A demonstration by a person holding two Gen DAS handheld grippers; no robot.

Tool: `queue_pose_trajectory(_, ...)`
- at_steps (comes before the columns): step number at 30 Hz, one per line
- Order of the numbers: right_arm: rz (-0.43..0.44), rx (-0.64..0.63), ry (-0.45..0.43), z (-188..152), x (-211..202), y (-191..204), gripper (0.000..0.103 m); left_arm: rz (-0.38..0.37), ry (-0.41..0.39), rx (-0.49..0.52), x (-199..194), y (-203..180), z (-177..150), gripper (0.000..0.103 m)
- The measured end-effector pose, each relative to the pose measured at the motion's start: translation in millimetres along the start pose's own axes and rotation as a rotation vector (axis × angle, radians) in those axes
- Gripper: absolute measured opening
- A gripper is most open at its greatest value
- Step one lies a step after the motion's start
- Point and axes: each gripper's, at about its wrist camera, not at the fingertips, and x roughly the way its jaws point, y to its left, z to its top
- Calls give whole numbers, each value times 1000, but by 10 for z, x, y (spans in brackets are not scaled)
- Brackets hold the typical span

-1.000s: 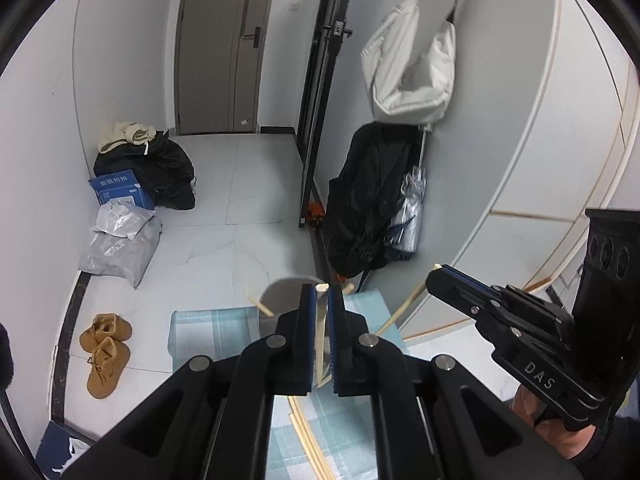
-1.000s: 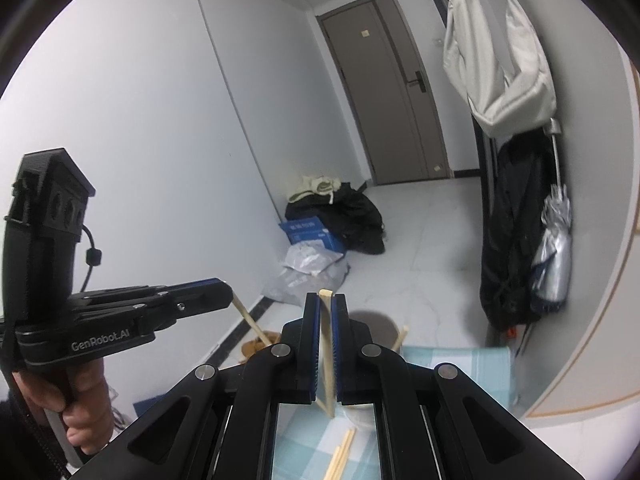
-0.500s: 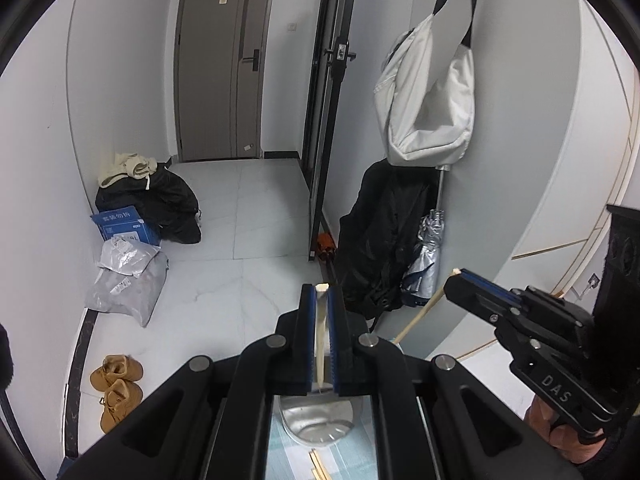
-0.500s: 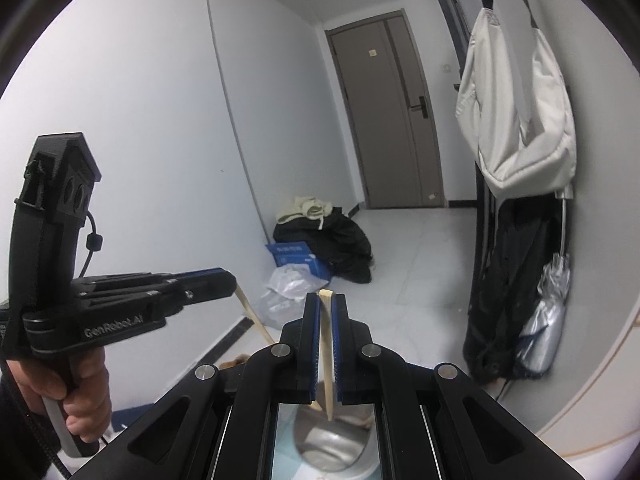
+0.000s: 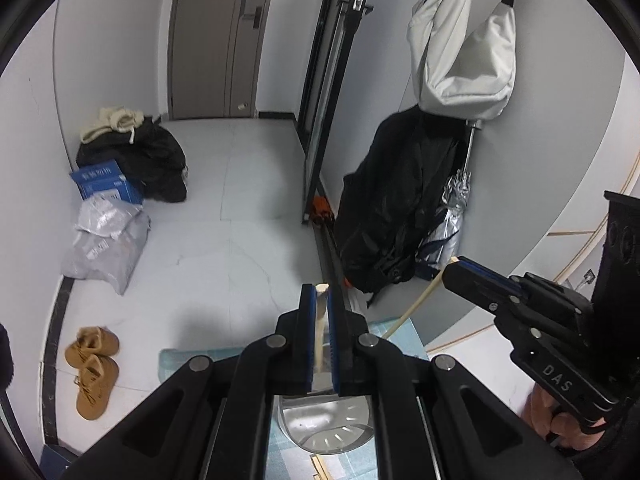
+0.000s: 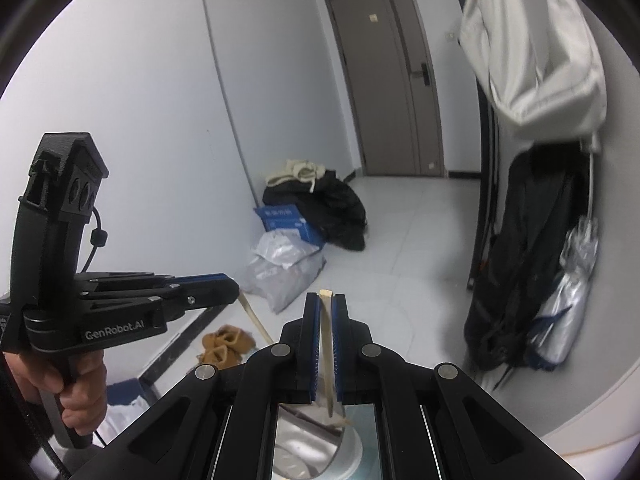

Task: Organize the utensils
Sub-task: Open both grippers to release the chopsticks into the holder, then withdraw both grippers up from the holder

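- Left gripper (image 5: 321, 300) pinches a pale, slim wooden chopstick (image 5: 319, 332).
- Right gripper (image 6: 326, 308) clamps another chopstick (image 6: 327, 356).
- At six o'clock below both: a shiny round steel cup (image 5: 332, 428) on a blue checked cloth (image 5: 176, 364).

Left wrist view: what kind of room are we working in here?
Most likely a home entryway. A closed door stands at the far end of a tiled floor, a white bag and dark coat hang on the wall, and tan boots sit by the baseboard.
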Motion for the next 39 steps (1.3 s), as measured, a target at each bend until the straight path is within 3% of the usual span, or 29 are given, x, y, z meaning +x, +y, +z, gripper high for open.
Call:
queue_pose_trajectory(6,33,21,61,-203,157,-56,5,-55,59,10,129,-31,-74,2)
queue_pose_trajectory(9,44,43,74,-273,155,-80,8,-28,66,25,122,-71,-115,4)
queue_pose_trajectory(13,39,67,75,-340,82,-103,8,-26,76,-33,84,-37,-167,23)
queue_pose_trajectory(18,9,95,56,-419,-114,-113,11,38,31,-84,-47,-3,-273,42)
queue_pose_trajectory(23,-10,107,35,-537,-367,-56,15,107,-26,-97,-224,-42,-424,44)
queue_pose_trajectory(25,-13,109,25,-584,-451,-14,23,121,-38,-100,-298,-83,-494,45)
queue_pose_trajectory(27,-15,114,16,-640,-537,26,26,146,-45,-104,-349,-121,-555,53)
queue_pose_trajectory(34,-15,110,-24,-885,-833,208,34,249,-115,-81,-564,-308,-835,62)
queue_pose_trajectory(39,-24,104,-47,-1118,-946,280,42,322,-145,-51,-623,-389,-1031,78)
